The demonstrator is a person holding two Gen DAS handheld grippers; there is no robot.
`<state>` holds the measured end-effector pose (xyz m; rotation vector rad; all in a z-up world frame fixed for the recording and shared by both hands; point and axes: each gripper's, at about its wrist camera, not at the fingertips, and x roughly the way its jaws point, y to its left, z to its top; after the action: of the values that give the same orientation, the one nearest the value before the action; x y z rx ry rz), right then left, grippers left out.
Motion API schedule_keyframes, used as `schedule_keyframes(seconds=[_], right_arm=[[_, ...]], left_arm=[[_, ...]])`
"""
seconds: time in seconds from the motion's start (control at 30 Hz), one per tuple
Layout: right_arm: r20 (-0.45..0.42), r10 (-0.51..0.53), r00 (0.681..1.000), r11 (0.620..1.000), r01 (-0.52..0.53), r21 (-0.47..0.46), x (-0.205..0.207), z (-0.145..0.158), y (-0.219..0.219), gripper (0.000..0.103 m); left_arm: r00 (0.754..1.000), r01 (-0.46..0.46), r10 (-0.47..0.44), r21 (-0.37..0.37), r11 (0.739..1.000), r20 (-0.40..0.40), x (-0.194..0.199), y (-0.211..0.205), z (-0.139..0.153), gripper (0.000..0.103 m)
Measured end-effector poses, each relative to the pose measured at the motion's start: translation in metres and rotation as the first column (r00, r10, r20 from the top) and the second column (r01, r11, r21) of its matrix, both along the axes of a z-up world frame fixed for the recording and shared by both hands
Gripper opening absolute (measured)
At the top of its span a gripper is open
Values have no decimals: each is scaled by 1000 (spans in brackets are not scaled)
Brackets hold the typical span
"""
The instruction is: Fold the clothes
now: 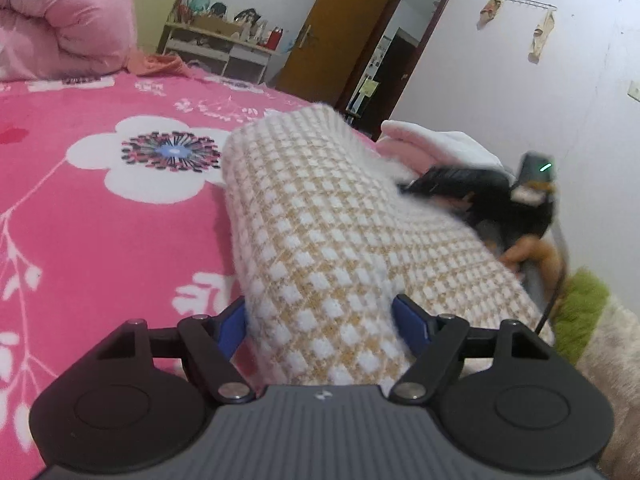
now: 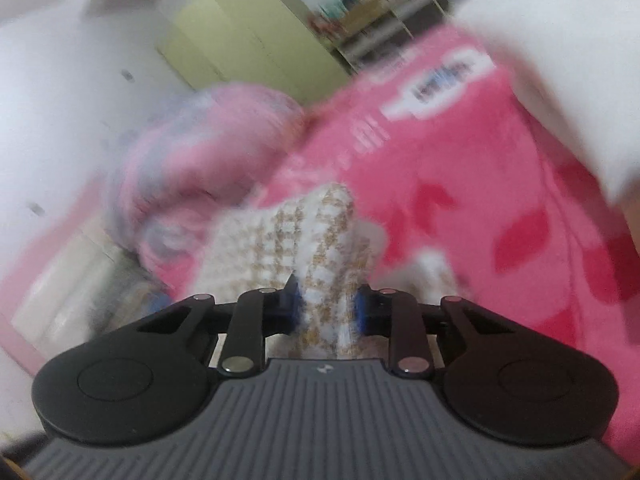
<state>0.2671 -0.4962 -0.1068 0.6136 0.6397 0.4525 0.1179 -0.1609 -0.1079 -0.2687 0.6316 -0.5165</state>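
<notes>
A thick cream-and-tan checked knit cloth is raised above the pink flowered bedspread. It runs as a bulky fold from my left gripper towards the right. The left gripper's blue pads stand wide and press on both sides of this fold. At the cloth's far end a person's hand holds the other, dark gripper, which is blurred. In the right wrist view my right gripper is narrowly shut on a bunched part of the same checked cloth. That view is smeared by motion.
A rolled pink quilt lies at the bed's far left. Folded pink and white clothes sit behind the checked cloth. Something fluffy and green lies at the right edge. A shelf and a brown door stand beyond the bed.
</notes>
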Motion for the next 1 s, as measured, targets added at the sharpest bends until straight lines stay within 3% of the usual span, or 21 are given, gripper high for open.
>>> schedule_keyframes(seconds=[0.17, 0.27, 0.33, 0.4, 0.47, 0.6, 0.7, 0.8, 0.9, 1.0], right_arm=[[-90, -52, 995, 990, 63, 125, 0, -15, -8, 37], [-101, -103, 990, 994, 106, 19, -22, 4, -4, 47], [-74, -154, 985, 988, 151, -39, -52, 19, -4, 47], [-25, -200, 980, 979, 198, -53, -87, 34, -9, 47], [13, -239, 971, 969, 240, -57, -127, 45, -14, 47], [-11, -294, 956, 954, 294, 61, -207, 42, -13, 48], [-66, -310, 948, 933, 317, 167, -256, 28, -7, 48], [-130, -301, 945, 918, 324, 229, -268, 8, 11, 48], [-187, -295, 937, 906, 337, 256, -268, -8, 26, 48], [-216, -313, 925, 887, 366, 282, -266, -18, 33, 48]], left_arm=[[1000, 15, -15, 4, 1000, 9, -3, 5, -2, 77], [999, 41, -41, -25, 999, 0, -5, 16, -2, 77], [998, 55, -56, -61, 997, -4, -7, 29, -1, 76], [998, 62, -62, -95, 994, 3, -13, 44, 2, 76], [997, 72, -69, -84, 994, 37, -24, 55, 6, 76], [980, 132, -138, 49, 990, 141, -55, 58, 11, 76], [957, 154, -191, 177, 972, 217, -80, 41, 11, 76], [924, 140, -233, 298, 944, 303, -103, 19, 12, 76], [896, 58, -225, 401, 914, 383, -116, -4, 9, 72], [903, -10, -174, 423, 906, 393, -109, -15, 7, 68]])
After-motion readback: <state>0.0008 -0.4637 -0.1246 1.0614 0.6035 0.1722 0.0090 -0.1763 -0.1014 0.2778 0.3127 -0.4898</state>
